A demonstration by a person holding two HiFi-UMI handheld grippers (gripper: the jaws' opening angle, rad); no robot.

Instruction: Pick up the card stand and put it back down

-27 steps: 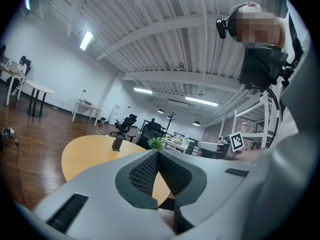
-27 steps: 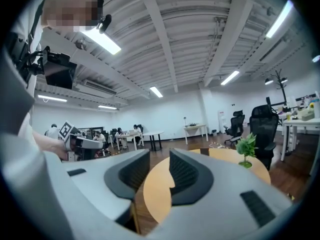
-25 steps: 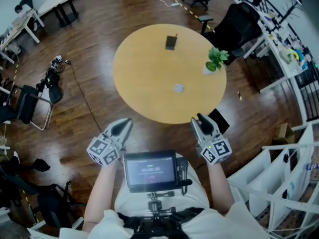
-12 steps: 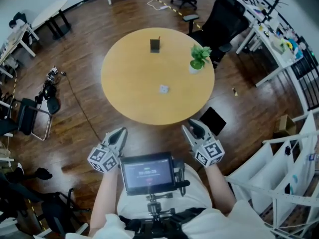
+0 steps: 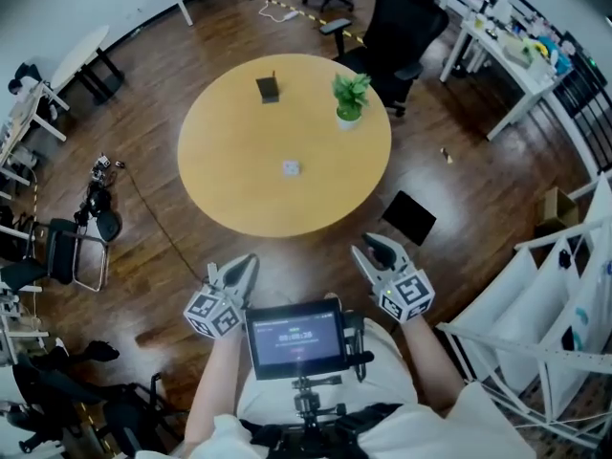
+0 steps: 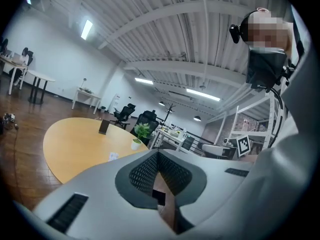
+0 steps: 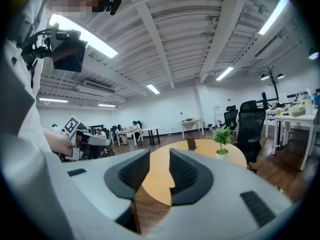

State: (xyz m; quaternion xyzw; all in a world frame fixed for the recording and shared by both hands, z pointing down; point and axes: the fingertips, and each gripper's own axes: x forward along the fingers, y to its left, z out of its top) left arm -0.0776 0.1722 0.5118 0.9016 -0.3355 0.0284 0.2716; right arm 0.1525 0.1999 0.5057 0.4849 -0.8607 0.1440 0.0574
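The card stand (image 5: pixel 268 89) is a small dark upright piece on the far side of the round yellow table (image 5: pixel 239 189); it also shows in the left gripper view as the card stand (image 6: pixel 104 126) and in the right gripper view as the card stand (image 7: pixel 191 143). Both grippers hang off the table's near edge, over the wood floor, close to the person's body. My left gripper (image 5: pixel 249 260) has its pads meeting at the tips (image 6: pixel 158 155), with nothing held. My right gripper (image 5: pixel 369 248) stands open (image 7: pixel 160 164), with only table and floor showing in its gap.
A potted plant (image 5: pixel 349 97) stands at the table's far right and a small white object (image 5: pixel 291 167) near its middle. A black office chair (image 5: pixel 397 27) sits beyond the table, a black flat panel (image 5: pixel 409 216) lies on the floor near my right gripper, and white shelving (image 5: pixel 535 285) stands at right.
The head view has shifted, so the table now sits further left in frame. Both grippers keep their place in front of the body, jaws unchanged.
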